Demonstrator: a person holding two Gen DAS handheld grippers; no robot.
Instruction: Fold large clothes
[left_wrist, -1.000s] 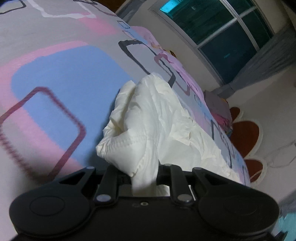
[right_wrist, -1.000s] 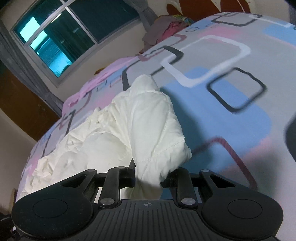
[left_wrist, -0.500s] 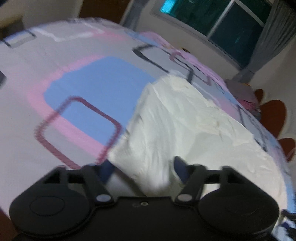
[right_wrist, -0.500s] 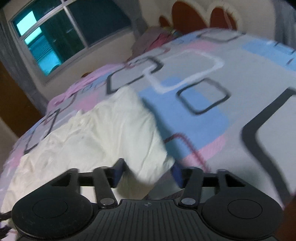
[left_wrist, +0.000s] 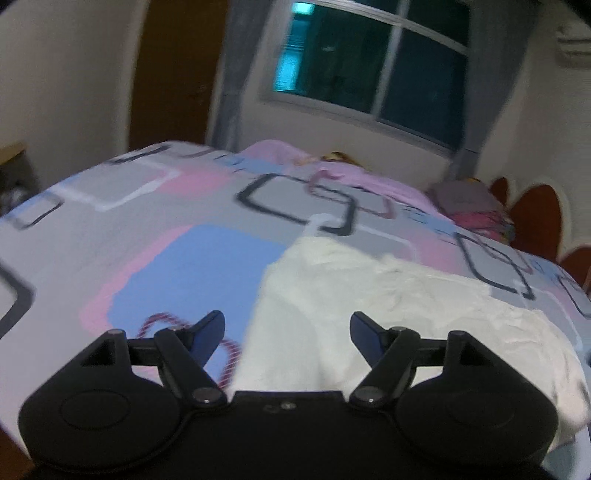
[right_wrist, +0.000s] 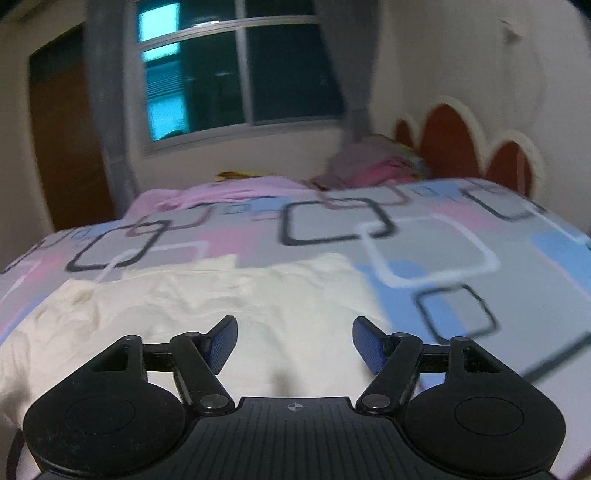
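Left wrist view: the left tongs (left_wrist: 287, 328) hang spread wide over the bed, their dark blue-padded fingertips (left_wrist: 210, 330) holding nothing. Below them lies the cream garment (left_wrist: 369, 306), a soft, thin cloth with crumpled wrinkles toward its right side and a smoother, flatter stretch at its left edge. That left edge runs roughly straight away from the camera. The garment rests on the bedspread (left_wrist: 129, 236), a smooth printed fabric of grey, pink and sky-blue blocks crossed by rounded rectangle outlines in black, white and maroon.

The right wrist view shows the right tongs (right_wrist: 294, 341) likewise parted and empty, ribbed blue pads (right_wrist: 369, 347) facing each other above the garment (right_wrist: 221, 302). Here the cloth spreads wide to the left, puckered and creased, with its right edge ending against a blue patch of the bedspread (right_wrist: 443, 236).

At the far side of the bed sits a heap of folded pink and grey clothes (right_wrist: 369, 162), beside a scalloped red-brown headboard (right_wrist: 450, 136). A dark window (right_wrist: 236, 74) with grey curtains fills the wall behind.
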